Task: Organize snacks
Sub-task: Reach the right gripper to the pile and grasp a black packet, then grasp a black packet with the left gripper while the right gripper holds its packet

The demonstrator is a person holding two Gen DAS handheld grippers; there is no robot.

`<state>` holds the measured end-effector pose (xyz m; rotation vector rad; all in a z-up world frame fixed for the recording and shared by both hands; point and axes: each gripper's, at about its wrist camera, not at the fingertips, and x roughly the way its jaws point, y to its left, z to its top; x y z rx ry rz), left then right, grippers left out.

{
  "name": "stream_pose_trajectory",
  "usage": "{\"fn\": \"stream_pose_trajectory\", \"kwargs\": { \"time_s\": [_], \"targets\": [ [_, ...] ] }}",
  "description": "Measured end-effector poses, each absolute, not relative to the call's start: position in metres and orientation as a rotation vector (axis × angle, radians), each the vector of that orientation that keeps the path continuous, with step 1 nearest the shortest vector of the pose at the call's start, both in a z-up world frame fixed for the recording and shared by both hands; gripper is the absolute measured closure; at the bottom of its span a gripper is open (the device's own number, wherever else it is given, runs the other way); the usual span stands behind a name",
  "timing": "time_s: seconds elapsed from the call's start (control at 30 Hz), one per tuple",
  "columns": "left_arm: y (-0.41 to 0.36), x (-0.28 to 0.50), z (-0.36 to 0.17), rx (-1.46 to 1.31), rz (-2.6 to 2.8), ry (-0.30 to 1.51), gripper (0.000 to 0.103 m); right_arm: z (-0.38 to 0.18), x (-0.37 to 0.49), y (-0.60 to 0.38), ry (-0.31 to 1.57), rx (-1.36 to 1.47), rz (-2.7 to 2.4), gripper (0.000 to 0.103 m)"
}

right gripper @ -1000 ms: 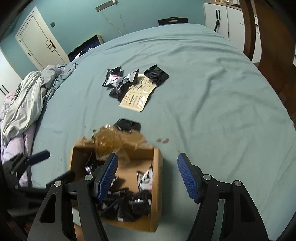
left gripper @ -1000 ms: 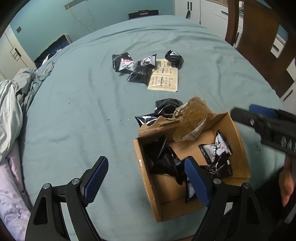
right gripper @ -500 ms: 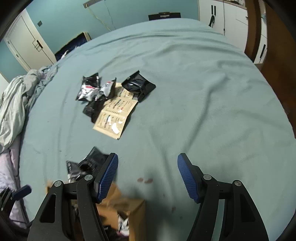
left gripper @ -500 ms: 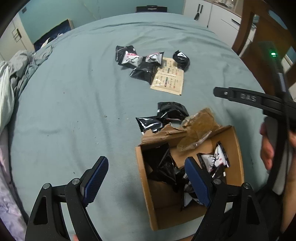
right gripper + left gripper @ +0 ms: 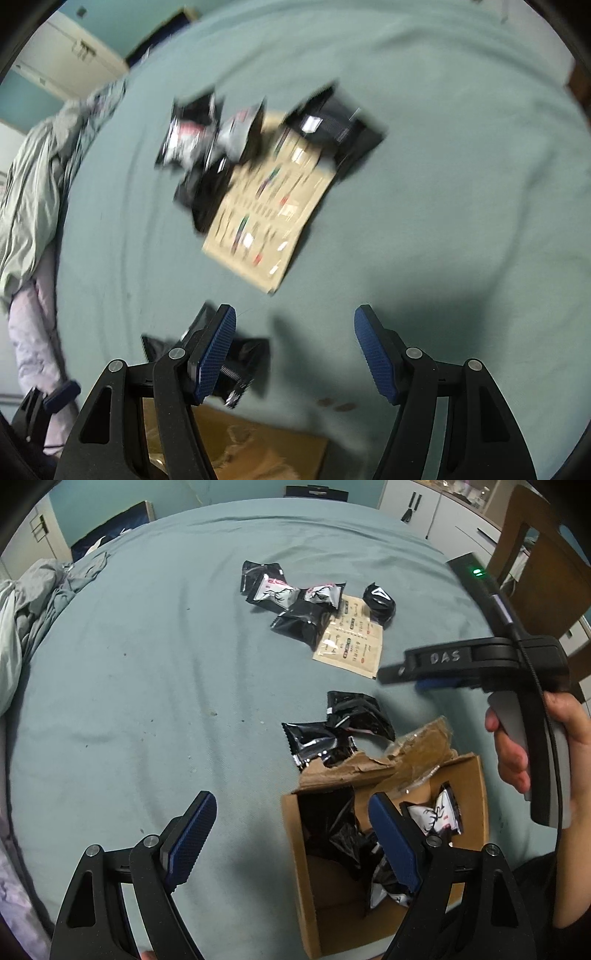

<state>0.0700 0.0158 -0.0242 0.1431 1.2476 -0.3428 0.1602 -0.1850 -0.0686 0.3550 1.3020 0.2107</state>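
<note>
Glossy black foil packets [image 5: 295,605] lie in a loose heap on the far teal bedcover [image 5: 147,664], partly over a tan paper sheet [image 5: 262,218]; two more [image 5: 340,727] sit just beside the torn cardboard box [image 5: 476,786], which holds several. They look light, crinkly and slippery, so I'd pinch a crimped end seam. My right claw [image 5: 295,354] is open and empty above the cover; my left claw [image 5: 291,842] gapes empty at the box's edge. Motion blur hides the print.
</note>
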Motion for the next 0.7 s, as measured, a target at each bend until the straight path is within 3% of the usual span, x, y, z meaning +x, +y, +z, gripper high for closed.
{"fn": "stream_pose_trajectory", "kwargs": {
  "time_s": [0.4, 0.57, 0.6, 0.63, 0.7],
  "targets": [
    [0.015, 0.075, -0.028, 0.124, -0.347, 1.258, 0.017, -0.095, 0.174, -0.144, 1.475, 0.297, 0.437, 0.037],
    [0.015, 0.072, -0.027, 0.147, -0.336, 1.246, 0.017, -0.091, 0.195, -0.135, 1.466, 0.256, 0.416, 0.032],
    [0.015, 0.073, -0.027, 0.149, -0.333, 1.244, 0.017, -0.089, 0.197, -0.132, 1.449, 0.225, 0.402, 0.033],
    [0.015, 0.073, -0.027, 0.151, -0.328, 1.241, 0.017, -0.086, 0.196, -0.129, 1.431, 0.186, 0.382, 0.042],
    [0.016, 0.074, -0.026, 0.156, -0.318, 1.232, 0.017, -0.084, 0.192, -0.123, 1.408, 0.126, 0.368, 0.043]
  ]
}}
